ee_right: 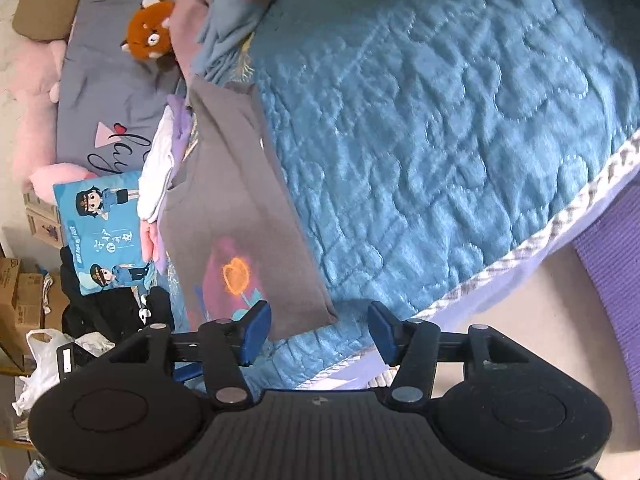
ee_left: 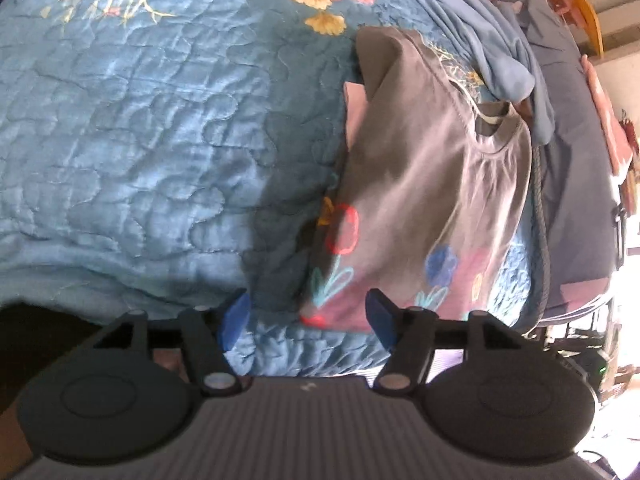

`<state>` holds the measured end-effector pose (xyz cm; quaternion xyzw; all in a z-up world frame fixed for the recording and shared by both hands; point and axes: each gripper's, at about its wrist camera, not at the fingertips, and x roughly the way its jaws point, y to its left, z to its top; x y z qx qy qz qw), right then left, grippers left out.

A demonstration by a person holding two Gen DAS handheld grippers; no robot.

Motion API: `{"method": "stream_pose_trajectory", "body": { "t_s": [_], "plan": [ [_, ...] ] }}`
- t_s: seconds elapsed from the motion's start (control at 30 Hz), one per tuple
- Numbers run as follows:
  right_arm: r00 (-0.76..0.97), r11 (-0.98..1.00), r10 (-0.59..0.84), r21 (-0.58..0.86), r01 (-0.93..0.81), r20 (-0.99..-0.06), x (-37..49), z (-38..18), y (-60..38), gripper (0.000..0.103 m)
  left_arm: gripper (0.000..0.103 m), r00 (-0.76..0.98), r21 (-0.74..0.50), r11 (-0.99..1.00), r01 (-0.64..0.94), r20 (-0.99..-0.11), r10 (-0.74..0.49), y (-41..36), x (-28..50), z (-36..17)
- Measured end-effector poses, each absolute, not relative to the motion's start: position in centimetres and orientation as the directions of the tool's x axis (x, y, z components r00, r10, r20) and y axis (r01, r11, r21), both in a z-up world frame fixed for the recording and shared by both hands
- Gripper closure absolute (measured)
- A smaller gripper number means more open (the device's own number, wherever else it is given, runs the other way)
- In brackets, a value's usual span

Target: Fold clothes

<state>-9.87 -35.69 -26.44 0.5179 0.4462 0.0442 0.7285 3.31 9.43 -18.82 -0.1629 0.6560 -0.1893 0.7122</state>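
A grey T-shirt (ee_left: 424, 184) with a coloured flower print lies folded lengthwise on the blue quilt (ee_left: 152, 140). In the left wrist view its hem is nearest my left gripper (ee_left: 308, 320), which is open and empty just short of it. In the right wrist view the same grey shirt (ee_right: 236, 208) lies left of centre, its lower corner between the blue pads of my right gripper (ee_right: 316, 332), which is open and holds nothing.
A pile of blue and pink clothes (ee_left: 480, 20) lies beyond the shirt. A plush toy (ee_right: 150, 34), a blue cartoon cushion (ee_right: 104, 232), white and lilac clothes (ee_right: 160, 168) and boxes (ee_right: 20, 292) lie left. The quilt edge (ee_right: 540, 240) drops to a purple mat (ee_right: 612, 280).
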Motion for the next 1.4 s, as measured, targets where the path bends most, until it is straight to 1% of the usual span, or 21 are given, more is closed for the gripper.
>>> {"method": "stream_pose_trajectory", "body": {
  "t_s": [0.1, 0.17, 0.23, 0.3, 0.33, 0.37, 0.4, 0.43, 0.47, 0.53, 0.7, 0.8, 0.9, 0.97, 1.03, 1.07, 1.1, 1.17, 1.23, 1.3, 1.4],
  "plan": [
    [0.607, 0.426, 0.524, 0.801, 0.42, -0.597, -9.8, -26.9, -35.4, 0.049, 0.038, 0.044, -0.529, 0.848, 0.023, -0.847, -0.529, 8.5, 3.5, -19.7],
    [0.622, 0.378, 0.521, 0.811, 0.446, -0.585, -9.8, -27.4, -35.4, 0.049, 0.044, 0.036, -0.538, 0.843, 0.001, -0.843, -0.537, 7.6, 3.5, -20.5],
    [0.638, 0.323, 0.523, 0.824, 0.466, -0.565, -9.8, -27.8, -35.4, 0.047, 0.044, 0.033, -0.544, 0.839, -0.022, -0.839, -0.543, 7.5, 3.5, -21.0],
    [0.653, 0.271, 0.527, 0.836, 0.477, -0.544, -9.8, -28.1, -35.3, 0.048, 0.048, 0.038, -0.541, 0.84, -0.025, -0.841, -0.54, 7.9, 3.5, -21.2],
    [0.656, 0.259, 0.534, 0.841, 0.474, -0.534, -9.7, -28.3, -35.3, 0.048, 0.054, 0.04, -0.54, 0.841, -0.029, -0.842, -0.539, 8.1, 3.4, -21.2],
    [0.654, 0.261, 0.541, 0.844, 0.468, -0.53, -9.6, -28.2, -35.2, 0.054, 0.062, 0.043, -0.537, 0.843, -0.04, -0.843, -0.535, 8.4, 3.3, -21.3],
    [0.65, 0.285, 0.544, 0.846, 0.451, -0.53, -9.5, -28.0, -35.0, 0.067, 0.068, 0.044, -0.539, 0.841, -0.051, -0.842, -0.538, 8.5, 3.1, -21.3],
    [0.647, 0.309, 0.547, 0.846, 0.433, -0.531, -9.4, -27.7, -34.8, 0.076, 0.08, 0.047, -0.549, 0.834, -0.058, -0.836, -0.547, 8.8, 3.0, -21.4],
    [0.643, 0.333, 0.551, 0.847, 0.415, -0.532, -9.3, -27.5, -34.6, 0.093, 0.085, 0.05, -0.556, 0.829, -0.061, -0.831, -0.554, 8.9, 2.8, -21.5],
    [0.656, 0.371, 0.541, 0.85, 0.375, -0.526, -9.3, -26.7, -34.3, 0.094, 0.091, 0.061, -0.57, 0.82, -0.054, -0.821, -0.567, 8.9, 2.6, -21.4],
    [0.616, 0.628, 0.491, 0.74, 0.239, -0.616, -8.6, -22.3, -33.0, 0.095, 0.092, 0.102, -0.528, 0.848, 0.036, -0.842, -0.529, 8.3, 1.2, -19.8],
    [0.59, 0.722, 0.459, 0.665, 0.188, -0.664, -8.7, -20.0, -32.3, 0.095, 0.092, 0.1, -0.476, 0.871, 0.123, -0.867, -0.488, 7.7, -0.3, -18.4],
    [0.521, 0.777, 0.434, 0.598, 0.197, -0.735, -8.4, -20.9, -31.9, 0.093, 0.091, 0.073, -0.402, 0.898, 0.178, -0.905, -0.419, 6.7, -1.5, -18.8],
    [0.522, 0.748, 0.436, 0.618, 0.242, -0.733, -8.7, -22.0, -32.5, 0.088, 0.09, 0.056, -0.369, 0.914, 0.171, -0.922, -0.383, 6.6, -1.6, -19.4],
    [0.523, 0.716, 0.439, 0.637, 0.287, -0.73, -9.0, -23.1, -33.2, 0.081, 0.085, 0.052, -0.359, 0.919, 0.166, -0.927, -0.371, 6.6, -1.5, -19.3],
    [0.556, 0.682, 0.442, 0.666, 0.302, -0.704, -9.5, -23.0, -33.9, 0.067, 0.076, 0.074, -0.35, 0.917, 0.193, -0.927, -0.369, 6.7, -1.6, -18.5],
    [0.586, 0.668, 0.434, 0.681, 0.3, -0.684, -9.8, -22.6, -34.7, 0.048, 0.069, 0.096, -0.34, 0.914, 0.22, -0.925, -0.367, 6.9, -1.7, -17.8],
    [0.636, 0.661, 0.419, 0.698, 0.275, -0.648, -9.9, -21.9, -36.2, 0.033, 0.029, 0.154, -0.349, 0.897, 0.271, -0.905, -0.398, 7.7, -1.7, -15.8],
    [0.676, 0.675, 0.407, 0.701, 0.231, -0.614, -9.5, -21.0, -37.7, 0.031, 0.005, 0.206, -0.385, 0.879, 0.281, -0.871, -0.447, 8.7, -0.9, -14.2],
    [0.688, 0.675, 0.422, 0.711, 0.197, -0.591, -8.3, -20.9, -38.9, 0.028, 0.005, 0.255, -0.434, 0.862, 0.261, -0.831, -0.495, 9.4, 0.4, -13.1],
    [0.715, 0.651, 0.433, 0.739, 0.173, -0.549, -5.4, -21.3, -39.7, 0.028, 0.004, 0.234, -0.576, 0.796, 0.186, -0.761, -0.605, 9.2, 4.1, -14.4]
  ]
}}
